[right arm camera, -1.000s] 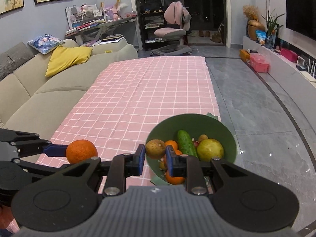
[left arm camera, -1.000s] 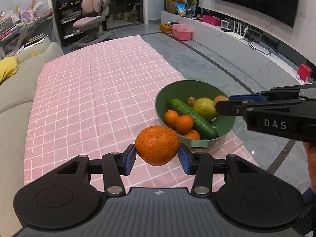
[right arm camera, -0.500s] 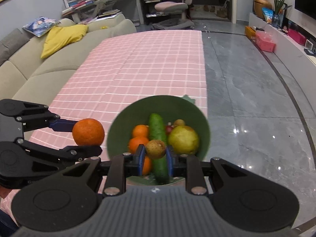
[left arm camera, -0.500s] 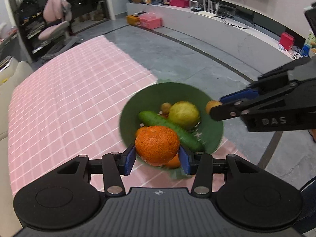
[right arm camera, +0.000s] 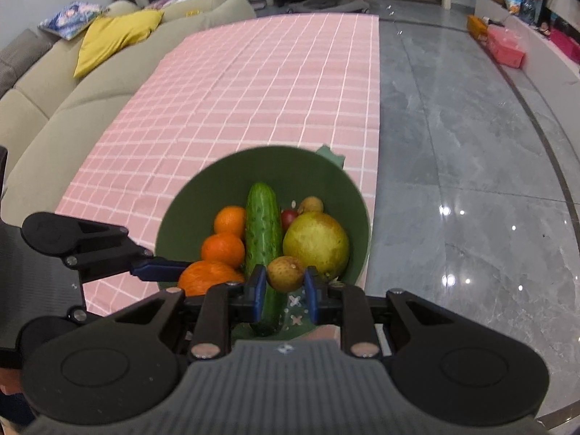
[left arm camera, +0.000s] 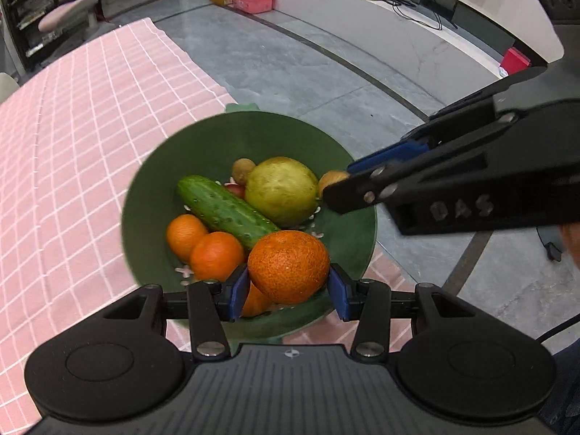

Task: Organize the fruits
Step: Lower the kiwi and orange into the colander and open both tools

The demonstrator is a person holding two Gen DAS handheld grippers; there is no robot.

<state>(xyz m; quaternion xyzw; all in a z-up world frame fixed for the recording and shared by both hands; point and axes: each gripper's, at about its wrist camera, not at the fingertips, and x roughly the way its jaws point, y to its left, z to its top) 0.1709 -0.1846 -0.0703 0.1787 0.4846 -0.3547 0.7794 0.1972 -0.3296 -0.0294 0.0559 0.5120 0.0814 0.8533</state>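
The left gripper [left arm camera: 289, 291] pinches a large orange [left arm camera: 289, 265] between its blue pads, over the near side of the green bowl [left arm camera: 165, 166]. The right gripper [right arm camera: 285, 288] pinches a small brown fruit [right arm camera: 285, 273], also above the bowl's near rim. The bowl sits at the near right corner of the pink checked table [right arm camera: 253, 94]. In it lie a cucumber [right arm camera: 262, 232], two small oranges [right arm camera: 223, 248], a yellow-green pear [right arm camera: 316, 241] and, farthest, another small brown fruit [right arm camera: 311, 204].

Small red fruit [right arm camera: 289, 216] (kind unclear) largely hidden between cucumber [right arm camera: 263, 232] and pear [right arm camera: 316, 244] in the bowl [right arm camera: 181, 214].
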